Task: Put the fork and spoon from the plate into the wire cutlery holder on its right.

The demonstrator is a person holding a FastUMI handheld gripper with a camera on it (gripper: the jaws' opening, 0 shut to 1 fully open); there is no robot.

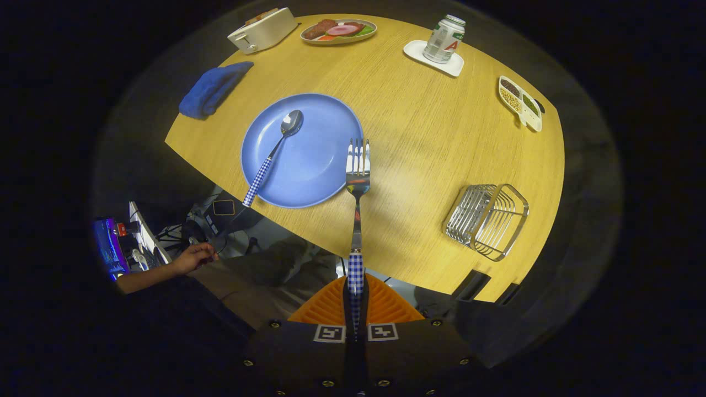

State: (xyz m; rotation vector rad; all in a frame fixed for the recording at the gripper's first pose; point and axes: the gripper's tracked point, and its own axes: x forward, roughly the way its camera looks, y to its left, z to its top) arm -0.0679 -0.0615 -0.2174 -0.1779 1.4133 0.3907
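Both tool (356, 300) fingers clamped on fork (357, 165) handle, above table (430, 154).

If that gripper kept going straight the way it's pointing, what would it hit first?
The gripper is shut on the fork, whose tines lead. Straight ahead they would probably meet the blue plate at its right rim, or the table just beside it; depth is unclear.
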